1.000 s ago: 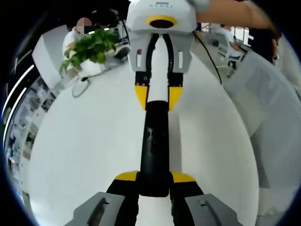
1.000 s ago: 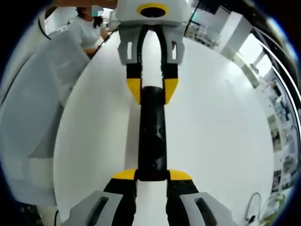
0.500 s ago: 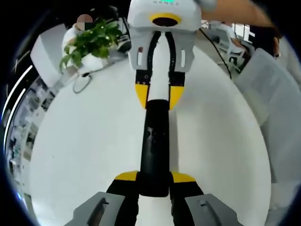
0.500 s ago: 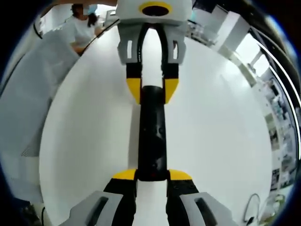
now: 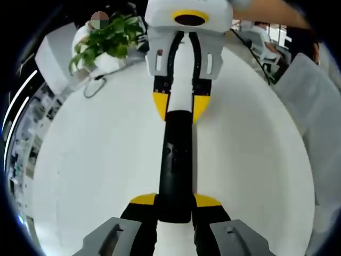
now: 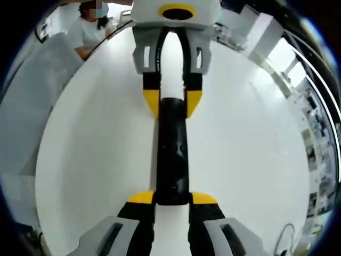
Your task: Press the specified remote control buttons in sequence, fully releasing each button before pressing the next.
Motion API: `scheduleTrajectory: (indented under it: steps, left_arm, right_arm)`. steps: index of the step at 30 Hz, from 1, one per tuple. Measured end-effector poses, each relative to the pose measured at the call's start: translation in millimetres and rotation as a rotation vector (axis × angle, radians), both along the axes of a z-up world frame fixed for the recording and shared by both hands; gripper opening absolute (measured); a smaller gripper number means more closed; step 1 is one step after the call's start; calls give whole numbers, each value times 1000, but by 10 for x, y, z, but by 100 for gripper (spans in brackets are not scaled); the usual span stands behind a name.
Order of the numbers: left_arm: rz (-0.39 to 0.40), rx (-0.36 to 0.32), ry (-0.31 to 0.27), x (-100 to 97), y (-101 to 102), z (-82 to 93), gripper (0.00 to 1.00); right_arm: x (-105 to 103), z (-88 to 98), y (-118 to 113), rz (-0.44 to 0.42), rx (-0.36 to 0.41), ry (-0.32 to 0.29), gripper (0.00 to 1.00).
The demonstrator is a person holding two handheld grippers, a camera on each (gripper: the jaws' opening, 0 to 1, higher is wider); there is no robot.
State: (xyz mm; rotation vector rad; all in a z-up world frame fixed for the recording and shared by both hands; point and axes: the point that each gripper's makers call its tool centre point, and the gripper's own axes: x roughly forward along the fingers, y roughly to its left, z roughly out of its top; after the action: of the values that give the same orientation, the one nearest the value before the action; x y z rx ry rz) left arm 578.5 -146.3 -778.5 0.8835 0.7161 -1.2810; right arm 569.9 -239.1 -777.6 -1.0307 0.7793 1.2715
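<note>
Above the white counter (image 5: 85, 160) the black remote (image 5: 175, 160) hangs level, its ends clamped by the left gripper (image 5: 175, 205) and right gripper (image 6: 171, 202); I'd keep both grips firm and the remote steady for pressing.

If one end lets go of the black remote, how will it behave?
The black remote looks rigid: it spans straight between left tongs and right tongs without sagging. Its glossy surface may slip. Long and slim, it would probably pivot downward toward the white table.
</note>
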Motion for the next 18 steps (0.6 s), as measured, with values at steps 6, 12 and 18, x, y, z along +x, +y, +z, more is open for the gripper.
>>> scheduleTrajectory:
  steps: [6,12,18]
  left_arm:
    - [3,2,5,23,11,2,23]
    - [12,-2,21,9,7,2,23]
    - [12,1,30,19,12,-9,23]
  right_arm:
    - [2,-3,22,-3,-2,2,20]
    - [6,-19,28,-2,-5,5,20]
    - [12,-25,25,-5,-2,13,20]
